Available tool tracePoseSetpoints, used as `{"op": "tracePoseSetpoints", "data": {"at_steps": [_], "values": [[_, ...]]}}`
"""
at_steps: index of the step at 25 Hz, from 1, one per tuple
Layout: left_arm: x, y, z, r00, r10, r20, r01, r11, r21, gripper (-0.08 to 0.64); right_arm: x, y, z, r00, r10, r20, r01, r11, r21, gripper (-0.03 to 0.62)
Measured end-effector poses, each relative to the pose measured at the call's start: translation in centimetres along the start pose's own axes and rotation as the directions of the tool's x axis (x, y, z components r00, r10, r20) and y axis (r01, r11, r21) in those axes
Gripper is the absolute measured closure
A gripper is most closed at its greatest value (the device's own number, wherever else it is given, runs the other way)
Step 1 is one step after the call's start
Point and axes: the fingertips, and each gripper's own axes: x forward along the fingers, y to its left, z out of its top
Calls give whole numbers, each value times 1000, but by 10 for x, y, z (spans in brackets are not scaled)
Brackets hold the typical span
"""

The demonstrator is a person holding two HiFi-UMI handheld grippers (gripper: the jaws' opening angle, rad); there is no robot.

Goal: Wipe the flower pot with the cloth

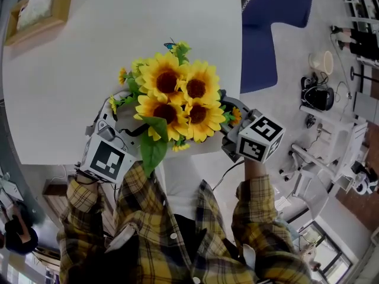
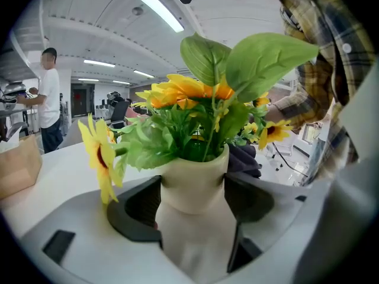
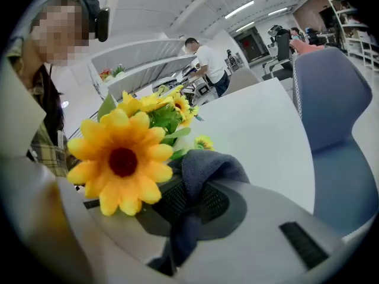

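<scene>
A cream flower pot (image 2: 195, 179) with artificial sunflowers (image 1: 174, 99) stands near the front edge of the white table (image 1: 89, 58). In the head view the blooms hide the pot. My left gripper (image 2: 193, 206) is shut on the pot's neck, one dark pad pressing each side; in the head view the left gripper (image 1: 121, 114) sits at the bouquet's left. My right gripper (image 3: 192, 203) is shut on a dark grey-blue cloth (image 3: 210, 164), held close to the flowers at the pot's right side. The right gripper (image 1: 232, 120) shows beside the blooms. The cloth (image 2: 243, 158) peeks out behind the pot.
A wooden tissue box (image 1: 38, 7) rests at the table's far left corner. A blue chair (image 1: 272, 22) stands beyond the table's right edge. One person (image 2: 47, 99) stands in the room's background, far from the table. Equipment and cables crowd the floor at right.
</scene>
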Motion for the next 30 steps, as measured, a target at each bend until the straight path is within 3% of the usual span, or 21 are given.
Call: {"op": "tracePoseSetpoints", "data": {"at_steps": [7,14,18,24,28,30], "values": [[1,4,3,999,-23,-29,23,999,23,215,9,-15,21,993,87,-84,-92,994,-60,575],[0,-1,1,998,-55,-12,55,998,29,215,24,-20,36,958,198,-208,-229,963,-139,575],[-1,-1,-1,994,-103,-32,105,993,62,215,35,-19,42,912,281,-299,-341,925,-170,575],[-4,4,-4,976,-203,-79,211,970,117,219,54,-12,51,823,349,-449,-481,849,-221,575],[-1,1,-1,949,-293,-111,309,936,171,219,71,1,57,764,399,-508,-550,814,-188,575],[-3,1,-2,943,-310,-121,328,928,178,218,75,5,56,753,395,-527,-557,809,-189,575]]}}
